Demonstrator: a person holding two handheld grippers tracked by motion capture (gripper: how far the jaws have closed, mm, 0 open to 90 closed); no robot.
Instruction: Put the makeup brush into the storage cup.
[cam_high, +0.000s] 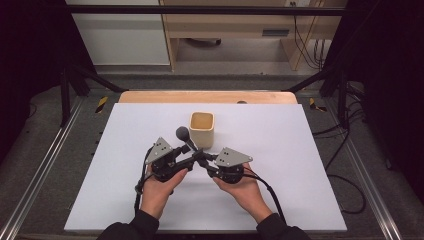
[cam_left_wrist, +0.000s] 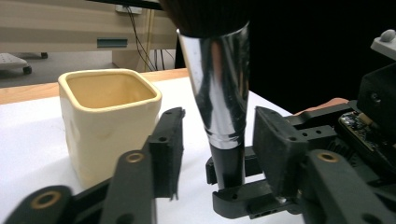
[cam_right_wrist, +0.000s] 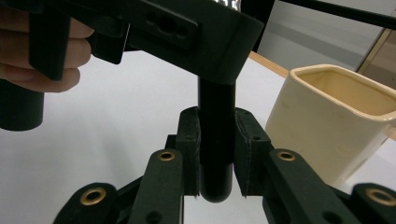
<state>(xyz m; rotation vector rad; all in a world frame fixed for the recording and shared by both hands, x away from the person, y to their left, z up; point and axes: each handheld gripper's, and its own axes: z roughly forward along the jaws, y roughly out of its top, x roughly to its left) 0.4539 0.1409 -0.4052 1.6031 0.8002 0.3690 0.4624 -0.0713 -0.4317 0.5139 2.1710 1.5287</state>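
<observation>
Right tool (cam_right_wrist: 215, 154): clamped on brush (cam_left_wrist: 219, 98) handle.
Left tool (cam_left_wrist: 212, 140): apart around brush, pads not touching.
Bristles: cut off in the left gripper view.
Cup (cam_high: 201, 128): just behind.

Cream cup (cam_high: 202, 128) — black-and-silver brush (cam_high: 186, 138)

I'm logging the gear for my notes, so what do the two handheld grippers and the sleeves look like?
Both the left gripper and right gripper are black, each topped by a grey three-cornered plate dotted with small marks. Brass-coloured rivets stud the jaws' linkages. Black cables trail back. The sleeves are dark.

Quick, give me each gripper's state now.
Left gripper: open, fingers either side of the makeup brush, not pressing.
Right gripper: shut on the brush handle.
</observation>
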